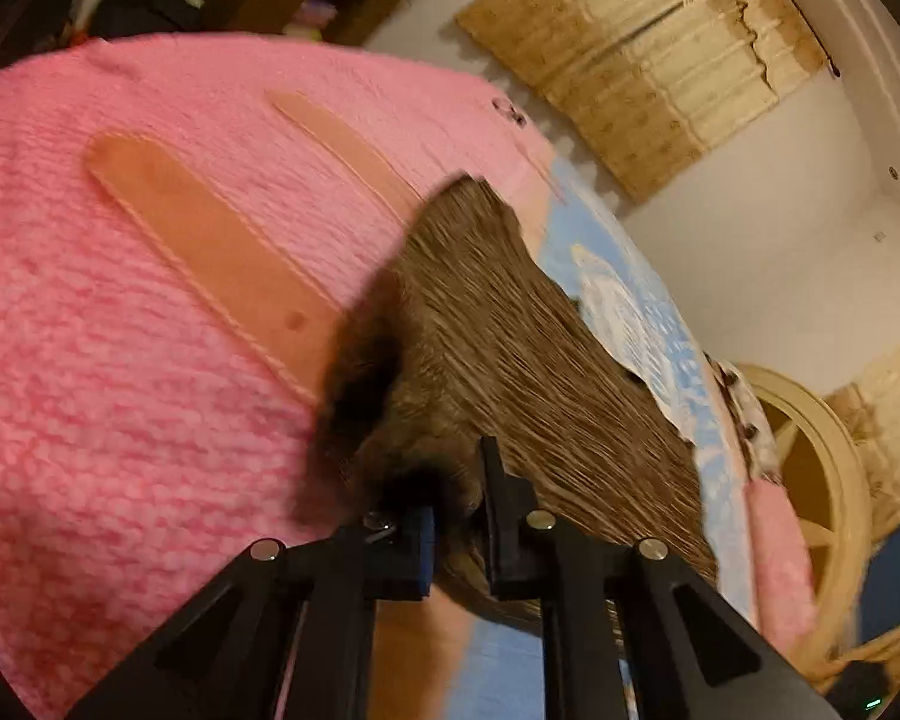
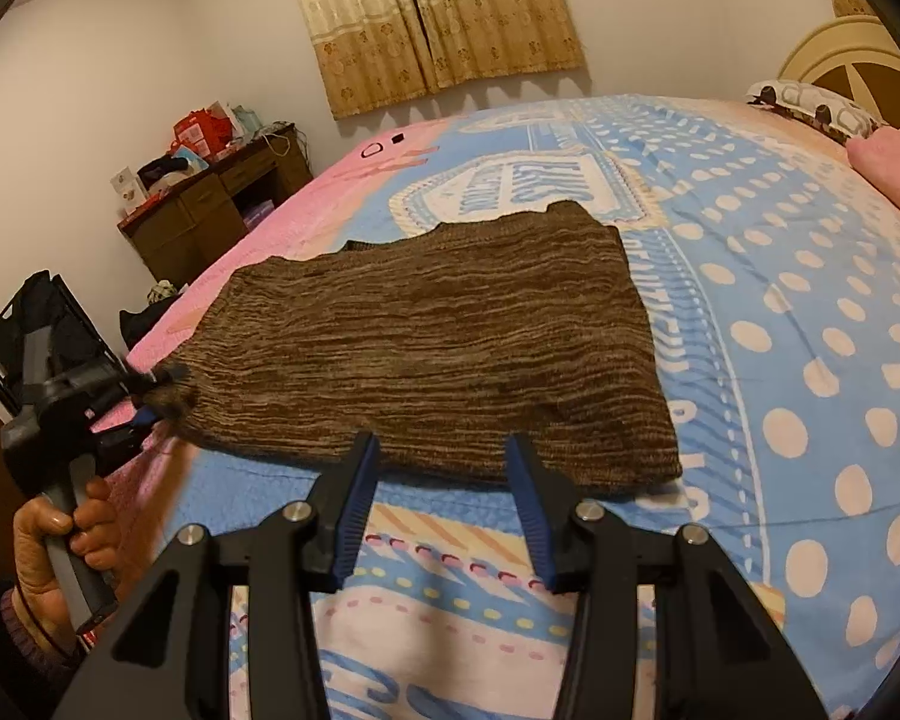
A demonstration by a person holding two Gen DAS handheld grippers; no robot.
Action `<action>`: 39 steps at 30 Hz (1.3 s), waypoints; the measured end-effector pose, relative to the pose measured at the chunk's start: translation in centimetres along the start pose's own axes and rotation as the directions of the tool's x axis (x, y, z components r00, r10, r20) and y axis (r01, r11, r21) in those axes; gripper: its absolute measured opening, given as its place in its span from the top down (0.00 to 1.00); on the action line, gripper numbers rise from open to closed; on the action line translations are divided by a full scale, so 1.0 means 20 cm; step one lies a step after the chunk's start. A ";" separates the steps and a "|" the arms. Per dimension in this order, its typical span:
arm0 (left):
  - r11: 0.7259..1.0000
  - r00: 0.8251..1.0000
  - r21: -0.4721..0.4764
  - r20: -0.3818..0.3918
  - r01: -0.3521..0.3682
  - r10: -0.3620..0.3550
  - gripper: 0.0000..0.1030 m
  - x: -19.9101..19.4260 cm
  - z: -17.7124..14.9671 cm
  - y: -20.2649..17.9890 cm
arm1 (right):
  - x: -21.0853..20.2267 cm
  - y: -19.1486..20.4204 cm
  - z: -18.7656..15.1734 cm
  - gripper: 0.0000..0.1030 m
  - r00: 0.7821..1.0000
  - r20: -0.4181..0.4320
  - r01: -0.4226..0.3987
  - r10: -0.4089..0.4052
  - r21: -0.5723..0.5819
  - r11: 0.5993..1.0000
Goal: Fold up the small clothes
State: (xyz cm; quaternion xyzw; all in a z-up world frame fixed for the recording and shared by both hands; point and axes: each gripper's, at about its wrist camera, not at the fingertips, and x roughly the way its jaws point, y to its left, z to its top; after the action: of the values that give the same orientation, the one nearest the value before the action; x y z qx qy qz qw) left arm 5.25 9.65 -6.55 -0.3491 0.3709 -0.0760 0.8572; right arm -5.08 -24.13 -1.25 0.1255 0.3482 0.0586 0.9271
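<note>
pinching the knit's (image 2: 438, 348) left end with our left tool (image 2: 150, 399), we hold the right tool (image 2: 444, 450) spread at its near hem; it lies lengthwise across the bed (image 2: 810, 300).

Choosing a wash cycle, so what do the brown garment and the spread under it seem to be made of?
Brown garment: looks like a chunky ribbed knit, wool or acrylic, matte, with streaky light and dark yarn. Bedspread: seems a soft printed fleece or plush, judging by its slightly fuzzy, unshiny surface.
</note>
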 end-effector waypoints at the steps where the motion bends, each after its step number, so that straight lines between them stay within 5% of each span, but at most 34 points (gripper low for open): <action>1: 1.000 1.000 -0.005 0.024 -0.008 0.008 0.92 -0.02 -0.01 0.02 | 0.00 0.00 0.01 0.52 1.000 -0.001 -0.004 0.004 0.002 1.000; 4: 1.000 0.998 -0.010 0.061 0.001 -0.001 0.92 -0.04 -0.02 0.06 | 0.04 0.05 0.09 0.49 0.999 -0.012 -0.037 0.037 0.002 0.999; 8: 0.998 0.999 -0.053 0.038 0.027 -0.025 0.92 -0.01 0.01 0.11 | 0.23 0.26 0.30 0.23 0.988 -0.018 -0.154 0.154 -0.031 0.988; 16: 0.987 0.997 -0.145 -0.022 0.075 -0.079 0.92 0.01 0.07 0.15 | 0.92 0.78 0.63 0.24 0.938 -0.198 -0.300 0.285 -0.049 0.953; 23: 0.999 0.999 -0.036 0.036 0.026 -0.025 0.92 -0.02 0.02 0.09 | 1.32 1.13 0.57 0.19 0.939 -0.316 -0.206 0.139 -0.192 0.959; 27: 0.999 0.999 -0.026 0.041 0.034 -0.032 0.92 -0.01 0.03 0.09 | 1.36 1.24 0.51 0.12 0.961 -0.276 -0.123 0.027 -0.338 0.933; 36: 0.999 0.998 0.022 0.062 -0.026 0.025 0.92 0.03 0.03 0.02 | 1.35 1.22 0.47 0.23 0.971 -0.237 -0.071 -0.024 -0.386 0.920; 39: 0.999 0.998 0.025 0.062 -0.029 0.027 0.92 0.04 0.02 0.00 | 1.31 1.18 0.47 0.39 0.979 -0.200 -0.052 -0.028 -0.382 0.923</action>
State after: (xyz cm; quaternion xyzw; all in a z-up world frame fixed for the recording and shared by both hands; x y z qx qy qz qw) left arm 6.15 9.67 -6.83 -0.3350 0.3481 -0.0579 0.8736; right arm 20.29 2.00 -4.53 -0.0637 0.4213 0.1442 0.8931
